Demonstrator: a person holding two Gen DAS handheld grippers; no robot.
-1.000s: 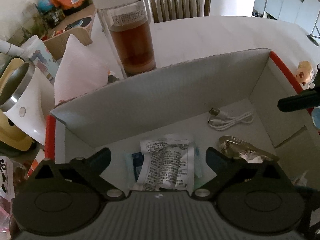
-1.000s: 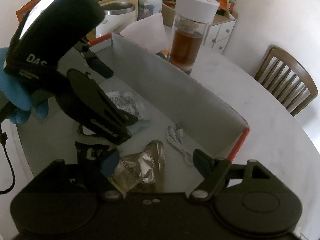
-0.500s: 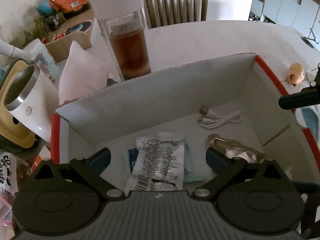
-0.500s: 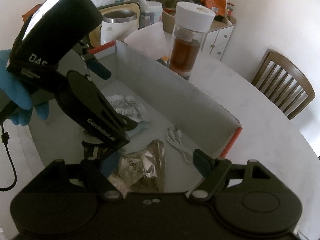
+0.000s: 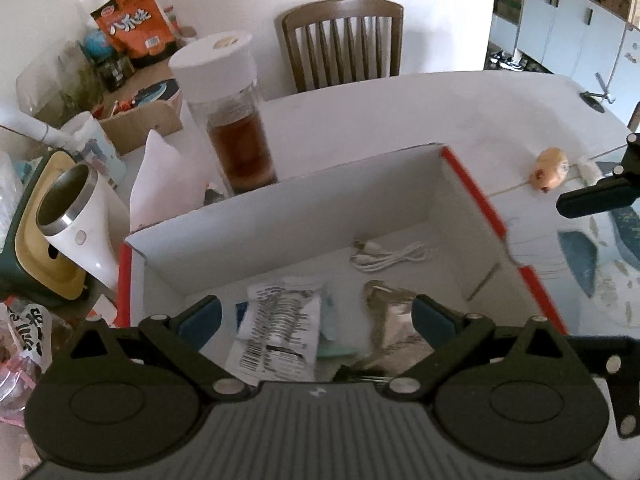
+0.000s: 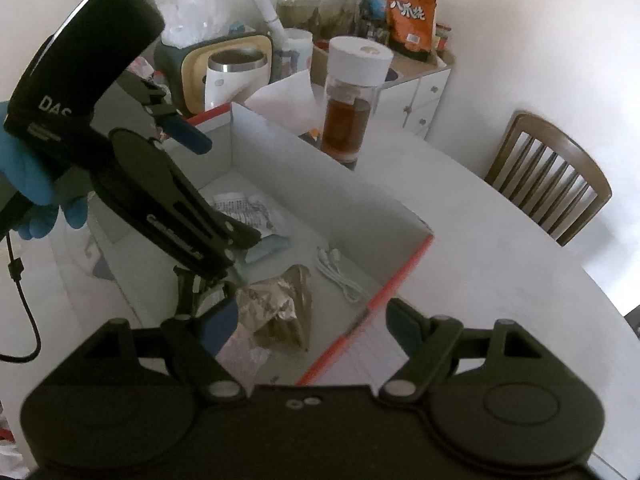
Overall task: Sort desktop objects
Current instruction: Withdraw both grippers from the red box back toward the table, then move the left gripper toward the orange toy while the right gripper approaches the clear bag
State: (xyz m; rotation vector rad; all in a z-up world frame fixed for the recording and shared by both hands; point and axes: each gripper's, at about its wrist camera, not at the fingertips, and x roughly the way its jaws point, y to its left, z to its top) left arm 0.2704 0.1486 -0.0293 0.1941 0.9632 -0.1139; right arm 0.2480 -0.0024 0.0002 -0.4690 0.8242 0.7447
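A white cardboard box (image 5: 280, 232) with red edges stands on the white table. On its floor lie a coiled white cable (image 5: 386, 256), a printed white packet (image 5: 280, 328) over something teal, and a crumpled silvery foil packet (image 5: 394, 316). My left gripper (image 5: 316, 318) hangs open above the box's near side with nothing between its fingers. Over the box's (image 6: 320, 184) red-edged corner my right gripper (image 6: 312, 320) is open and empty too, just above the foil packet (image 6: 280, 308). The right wrist view shows the left gripper (image 6: 216, 186) held by a blue-gloved hand (image 6: 28, 184).
A tea bottle (image 5: 236, 120) with a white lid stands just behind the box, beside white paper (image 5: 164, 184) and a steel-rimmed white cup (image 5: 76, 216). A small tan toy (image 5: 548, 168) lies right of the box. A wooden chair (image 5: 344, 40) is at the table's far side.
Both grippers have risen and drawn back from the box, so the box looks smaller and more of the table shows. Both stay open; the things in the box have not moved.
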